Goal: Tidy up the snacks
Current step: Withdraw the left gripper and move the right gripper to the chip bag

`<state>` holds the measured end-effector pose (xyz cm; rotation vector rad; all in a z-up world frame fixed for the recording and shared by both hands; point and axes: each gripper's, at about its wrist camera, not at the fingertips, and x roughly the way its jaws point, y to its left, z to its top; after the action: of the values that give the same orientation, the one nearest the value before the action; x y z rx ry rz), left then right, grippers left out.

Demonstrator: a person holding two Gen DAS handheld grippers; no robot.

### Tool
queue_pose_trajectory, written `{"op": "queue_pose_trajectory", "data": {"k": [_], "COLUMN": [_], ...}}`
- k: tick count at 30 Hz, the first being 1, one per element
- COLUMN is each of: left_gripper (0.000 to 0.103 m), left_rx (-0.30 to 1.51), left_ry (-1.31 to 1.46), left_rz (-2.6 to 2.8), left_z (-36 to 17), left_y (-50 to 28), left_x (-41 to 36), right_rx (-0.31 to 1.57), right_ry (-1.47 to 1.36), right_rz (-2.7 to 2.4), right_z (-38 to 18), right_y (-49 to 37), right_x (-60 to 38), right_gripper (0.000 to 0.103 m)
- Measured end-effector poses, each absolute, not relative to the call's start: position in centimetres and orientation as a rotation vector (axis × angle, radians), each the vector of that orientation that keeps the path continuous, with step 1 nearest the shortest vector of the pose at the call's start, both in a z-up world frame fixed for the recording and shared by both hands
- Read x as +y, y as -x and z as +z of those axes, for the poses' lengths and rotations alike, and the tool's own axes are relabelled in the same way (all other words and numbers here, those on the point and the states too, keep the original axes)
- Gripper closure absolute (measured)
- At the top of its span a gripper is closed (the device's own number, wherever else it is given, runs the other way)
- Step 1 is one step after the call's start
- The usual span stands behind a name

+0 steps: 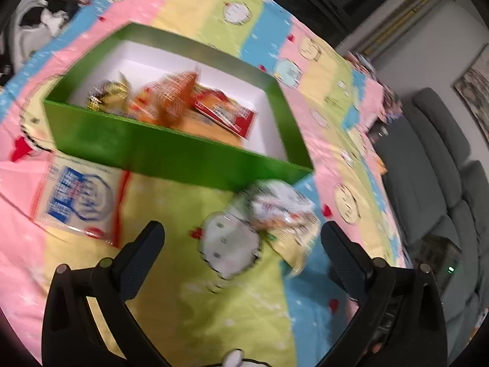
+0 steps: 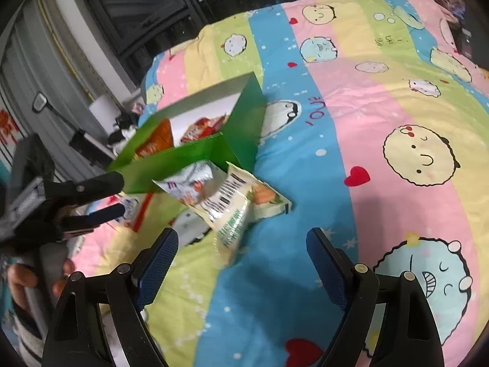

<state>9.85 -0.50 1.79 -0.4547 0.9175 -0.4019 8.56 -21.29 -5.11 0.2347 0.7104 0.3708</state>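
1. Left wrist view: the left gripper (image 1: 241, 238) is wide open and holds nothing. A crumpled pale packet (image 1: 281, 214) lies on the sheet (image 1: 214, 305) just ahead of the fingers, closer to the right finger than to the left one. A flat blue-printed packet (image 1: 76, 202) lies ahead of the left finger and outside it. The green box (image 1: 171, 153) stands beyond both packets, with some snacks (image 1: 183, 101) already inside.

2. Left pose: the fingers point down and forward at the sheet, and the picture is blurred.

3. Right wrist view: the right gripper (image 2: 241, 244) is also wide open and empty. The pale packet (image 2: 220, 195) lies just ahead, between the finger lines but nearer the left finger, and seems to touch the near wall of the box (image 2: 183, 165). The left gripper (image 2: 116, 192) shows at the far left, beyond the left finger, with its fingers apart.

4. Right pose: it is tilted down, hovering above the sheet (image 2: 336, 183).

5. I judge the step is to pick the pale packet. To do it well, center the packet between the fingers, close on its thick middle and not on a thin edge, then lift clear over the box wall before releasing.
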Motion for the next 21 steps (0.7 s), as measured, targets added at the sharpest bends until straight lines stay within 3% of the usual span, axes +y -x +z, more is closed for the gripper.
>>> {"op": "queue_pose_trajectory", "data": {"k": [4, 11, 16, 21], "left_gripper": [0.001, 0.001, 0.001, 0.001], "left_rx": [0.962, 1.000, 1.047, 1.063], "left_ry": [0.496, 0.542, 0.513, 0.510], "left_rz": [-0.458, -0.527, -0.532, -0.519], "left_z": [0.7, -0.1, -1.3, -1.9], "left_y": [-10.1, -10.3, -10.4, -10.7], "left_x": [-2.0, -3.7, -5.1, -5.2], "right_rx": [0.699, 0.679, 0.777, 0.873], "right_ry": [-0.201, -0.395, -0.510, -0.533], "right_rz": [0.360, 0.424, 0.558, 0.626], "right_z": [-5.3, -4.6, -5.7, -7.4], "right_y": [-9.2, -12.9, -17.1, -17.7], "right_x": [-21.9, -25.1, -24.3, -22.6], "right_gripper": [0.017, 0.018, 0.041, 0.052]}}
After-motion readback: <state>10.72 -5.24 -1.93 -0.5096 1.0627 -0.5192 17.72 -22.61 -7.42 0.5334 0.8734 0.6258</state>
